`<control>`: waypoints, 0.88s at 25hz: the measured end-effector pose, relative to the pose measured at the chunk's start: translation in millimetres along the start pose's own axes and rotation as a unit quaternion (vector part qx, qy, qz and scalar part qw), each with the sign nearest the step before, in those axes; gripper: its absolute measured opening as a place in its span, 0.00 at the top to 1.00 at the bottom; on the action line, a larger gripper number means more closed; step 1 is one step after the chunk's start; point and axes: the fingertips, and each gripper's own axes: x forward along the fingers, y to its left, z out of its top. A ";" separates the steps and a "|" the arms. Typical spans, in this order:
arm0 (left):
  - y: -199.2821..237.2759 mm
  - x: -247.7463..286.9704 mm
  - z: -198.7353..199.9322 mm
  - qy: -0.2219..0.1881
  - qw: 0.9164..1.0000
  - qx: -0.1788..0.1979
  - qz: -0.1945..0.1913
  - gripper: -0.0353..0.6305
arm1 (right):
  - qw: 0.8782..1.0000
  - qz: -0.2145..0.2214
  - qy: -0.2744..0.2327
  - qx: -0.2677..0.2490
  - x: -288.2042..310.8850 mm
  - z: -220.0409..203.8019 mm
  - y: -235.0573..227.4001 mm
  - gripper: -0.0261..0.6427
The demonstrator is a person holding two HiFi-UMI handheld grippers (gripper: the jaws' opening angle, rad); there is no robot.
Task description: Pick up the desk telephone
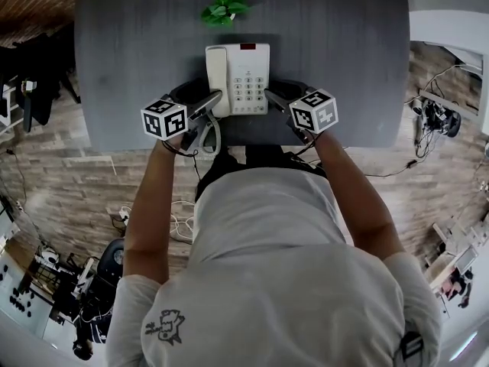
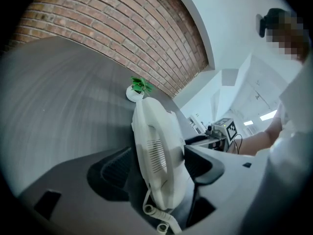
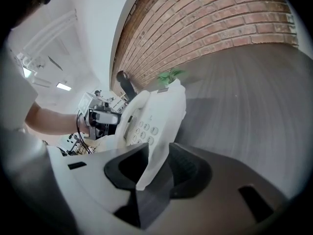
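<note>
Desk telephone (image 1: 243, 79) is sitting flat near the front edge of the grey table (image 1: 130, 44). It is white, with its handset (image 1: 217, 73) lying in the cradle on the left side and its keypad (image 1: 247, 90) facing up. You are holding the left gripper (image 1: 212, 105) with its jaws spread wide around the handset side. The casing is standing between the pads, and the coiled cord (image 2: 157, 218) is hanging out just below them. You are holding the right gripper (image 1: 273, 98) at the opposite side with its jaws set narrower. The telephone's near right corner is poking between them, lying against one pad with a gap showing at the other. A small green plant (image 1: 225, 9) is standing behind the telephone, well apart.
</note>
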 end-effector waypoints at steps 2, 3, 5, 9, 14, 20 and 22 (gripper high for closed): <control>1.1 1.0 -0.2 0.000 1.000 -0.008 -0.011 0.42 | 1.000 0.003 0.004 0.003 3.6 -1.3 -0.1 0.77; 1.5 1.2 -0.4 0.000 1.000 -0.011 -0.016 0.42 | 1.000 0.005 0.005 0.005 5.5 -1.9 0.0 0.78; 1.4 2.7 -0.7 0.000 1.000 -0.015 -0.027 0.42 | 1.000 0.011 0.007 0.010 7.1 -1.9 -0.3 0.78; 0.5 5.0 -1.5 0.001 0.998 -0.023 -0.050 0.42 | 1.000 0.025 0.008 0.017 7.8 -1.3 2.1 0.80; -1.3 7.5 -2.7 0.010 0.996 -0.037 -0.082 0.44 | 0.998 0.043 0.002 0.037 10.0 -1.3 3.4 0.81; -3.1 8.9 -5.6 0.021 0.993 -0.055 -0.106 0.46 | 0.997 0.057 -0.008 0.057 10.4 -2.2 4.9 0.82; -3.3 9.7 -5.9 0.021 0.992 -0.062 -0.112 0.46 | 0.996 0.061 -0.012 0.065 9.9 -1.6 4.8 0.83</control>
